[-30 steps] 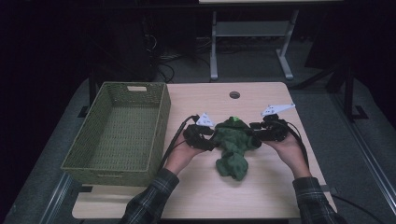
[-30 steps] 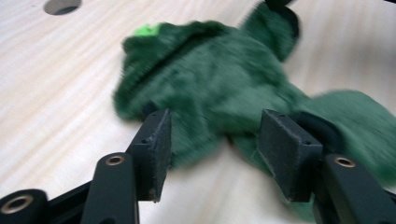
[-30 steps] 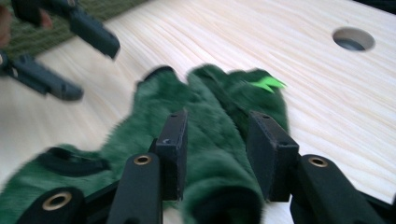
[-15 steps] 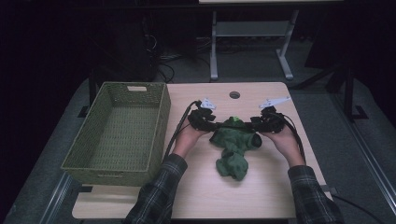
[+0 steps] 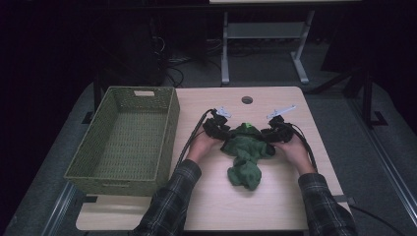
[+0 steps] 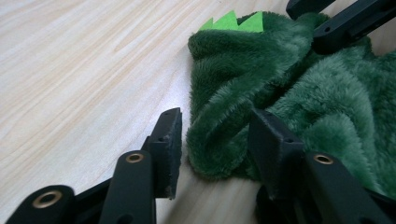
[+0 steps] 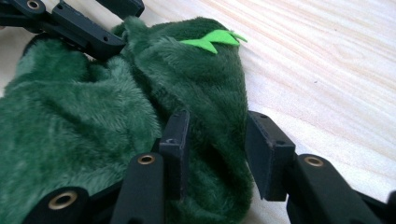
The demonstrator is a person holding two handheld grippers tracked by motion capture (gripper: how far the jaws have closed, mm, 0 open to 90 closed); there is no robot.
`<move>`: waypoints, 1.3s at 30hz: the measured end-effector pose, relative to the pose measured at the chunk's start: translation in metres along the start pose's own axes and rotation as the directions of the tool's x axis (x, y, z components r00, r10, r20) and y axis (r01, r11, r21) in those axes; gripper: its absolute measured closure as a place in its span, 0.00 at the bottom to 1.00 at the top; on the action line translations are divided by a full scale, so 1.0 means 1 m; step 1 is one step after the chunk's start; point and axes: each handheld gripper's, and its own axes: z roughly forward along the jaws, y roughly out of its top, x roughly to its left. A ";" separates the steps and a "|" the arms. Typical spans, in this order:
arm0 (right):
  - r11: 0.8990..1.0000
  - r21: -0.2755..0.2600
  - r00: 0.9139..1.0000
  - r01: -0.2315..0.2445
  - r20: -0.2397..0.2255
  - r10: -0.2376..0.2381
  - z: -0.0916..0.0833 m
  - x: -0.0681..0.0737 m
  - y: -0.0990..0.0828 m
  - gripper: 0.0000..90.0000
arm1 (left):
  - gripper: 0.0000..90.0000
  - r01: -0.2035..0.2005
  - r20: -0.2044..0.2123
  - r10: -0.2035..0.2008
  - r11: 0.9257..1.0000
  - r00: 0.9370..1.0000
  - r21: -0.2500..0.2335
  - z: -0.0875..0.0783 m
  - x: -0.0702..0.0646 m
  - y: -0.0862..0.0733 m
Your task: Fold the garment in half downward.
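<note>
A dark green plush garment (image 5: 244, 157) with light green felt spikes (image 6: 233, 21) lies crumpled on the wooden table (image 5: 275, 201). My left gripper (image 5: 222, 135) is at its left edge. In the left gripper view a fold of plush (image 6: 219, 135) sits between the jaws, which have just been closing; a slim gap remains at the left pad (image 6: 170, 140). My right gripper (image 5: 268, 135) is at the garment's right edge. Its jaws (image 7: 215, 140) have closed a little, and both pads press a thick fold (image 7: 210, 121).
A woven olive basket (image 5: 169, 128) stands on the table's left side, its inside bare. A round cable hole (image 5: 247, 100) lies in the table behind the garment. Black cables trail from both grippers. Beyond the table are a dark floor and a metal stand.
Both hands have moved away from me and sunk toward the table, carrying the garment's upper part with them. The grippers now rest low at its two sides.
</note>
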 end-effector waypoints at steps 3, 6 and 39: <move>1.000 0.006 1.000 -0.009 0.005 0.009 0.002 -0.001 -0.001 0.73 | 0.66 -0.006 0.006 0.006 1.000 1.000 0.003 0.003 0.001 0.000; 1.000 0.006 1.000 -0.020 0.005 0.020 0.005 -0.003 -0.002 0.75 | 0.72 -0.009 0.011 0.009 1.000 1.000 0.006 0.006 0.001 0.001; 0.989 -0.144 0.997 -0.037 0.063 0.046 -0.057 -0.011 0.043 0.98 | 0.95 -0.037 -0.036 0.033 0.993 0.999 -0.110 -0.048 -0.011 0.063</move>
